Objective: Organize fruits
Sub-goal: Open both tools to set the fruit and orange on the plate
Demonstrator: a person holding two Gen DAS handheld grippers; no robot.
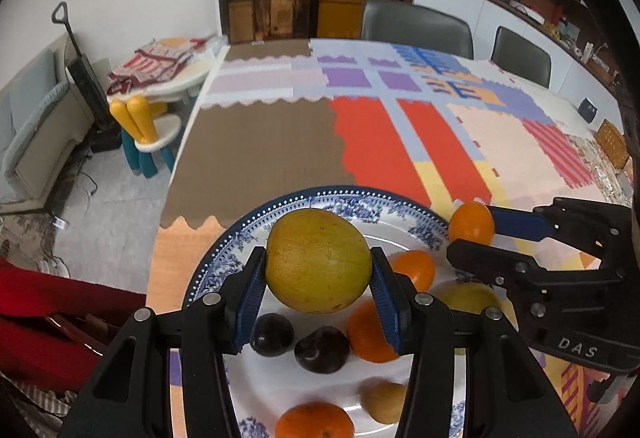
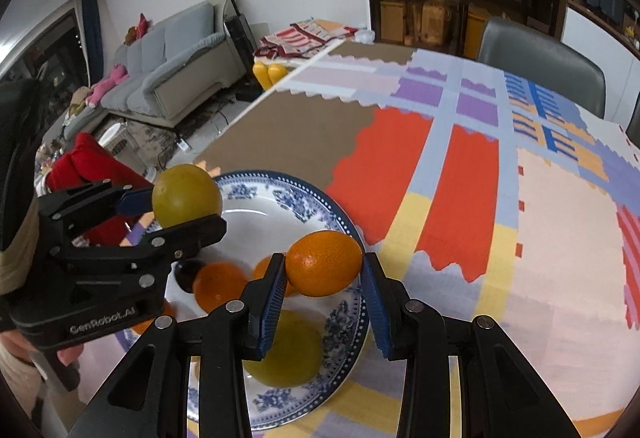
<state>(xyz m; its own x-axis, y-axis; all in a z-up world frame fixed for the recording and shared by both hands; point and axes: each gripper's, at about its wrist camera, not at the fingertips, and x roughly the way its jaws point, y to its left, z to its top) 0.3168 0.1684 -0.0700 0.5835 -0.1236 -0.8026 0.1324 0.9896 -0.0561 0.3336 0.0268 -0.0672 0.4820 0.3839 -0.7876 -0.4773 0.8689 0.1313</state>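
Observation:
My left gripper (image 1: pixel 318 270) is shut on a large yellow-green fruit (image 1: pixel 318 260) and holds it above the blue-and-white plate (image 1: pixel 352 204). It also shows in the right wrist view (image 2: pixel 186 196). My right gripper (image 2: pixel 324 272) is shut on an orange (image 2: pixel 324 264) above the plate's right rim (image 2: pixel 320 198); it shows at the right of the left wrist view (image 1: pixel 471 227). On the plate lie several oranges (image 1: pixel 370 332), two dark plums (image 1: pixel 322 350), a small tan fruit (image 1: pixel 386 402) and another yellow-green fruit (image 2: pixel 290 352).
The plate sits near the front-left corner of a table under a patchwork cloth (image 1: pixel 400 134). Two grey chairs (image 1: pixel 416 24) stand at the far side. A woven basket (image 1: pixel 612 142) sits at the right edge. A child's table and chair (image 1: pixel 154 126) stand left.

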